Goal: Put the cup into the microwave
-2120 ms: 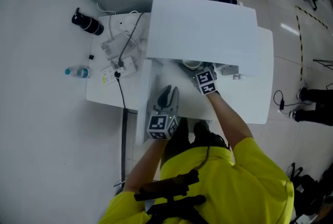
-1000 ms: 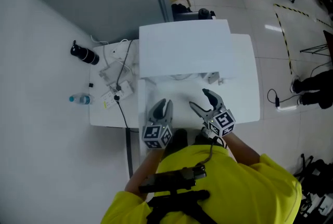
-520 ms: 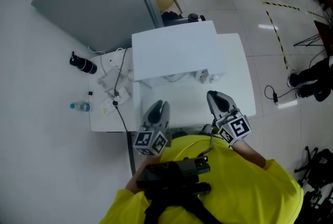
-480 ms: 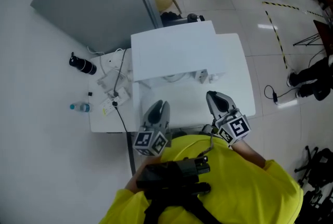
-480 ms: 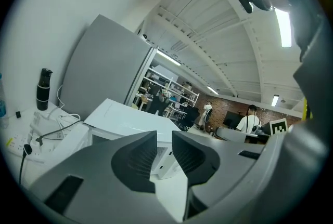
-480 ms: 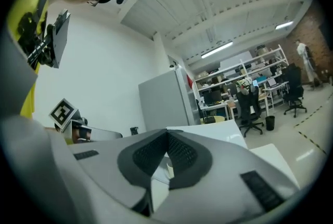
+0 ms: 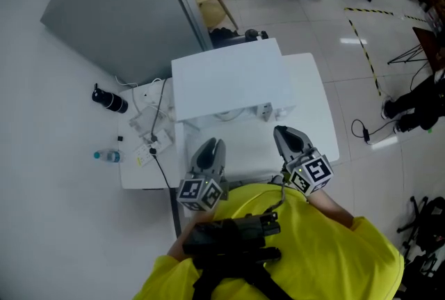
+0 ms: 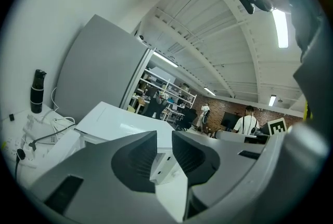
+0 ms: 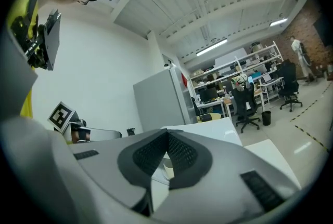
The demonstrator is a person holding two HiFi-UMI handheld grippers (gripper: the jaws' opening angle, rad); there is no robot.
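Observation:
The white microwave (image 7: 226, 79) stands at the back of the white table (image 7: 313, 117); from above only its top shows. A curved rim under its front edge looks like the cup (image 7: 231, 113). In the right gripper view the pale cup (image 9: 168, 167) shows far off, below the meeting fingertips. My right gripper (image 7: 284, 137) is shut and empty, held near the table's front edge. My left gripper (image 7: 212, 151) hangs beside it, its jaws a narrow gap apart with nothing between them. Both point roughly level at the microwave (image 8: 125, 124).
A small white object (image 7: 266, 111) sits by the microwave's front right corner. Left of it lie a power strip with cables (image 7: 149, 128), a black bottle (image 7: 110, 98) and a water bottle (image 7: 106, 154). A grey cabinet (image 7: 118, 13) stands behind. Office chairs fill the far floor.
Both grippers have drawn back from the microwave toward the person and risen. The right gripper's jaws, open a second ago, have shut empty. The cup stays at the microwave.

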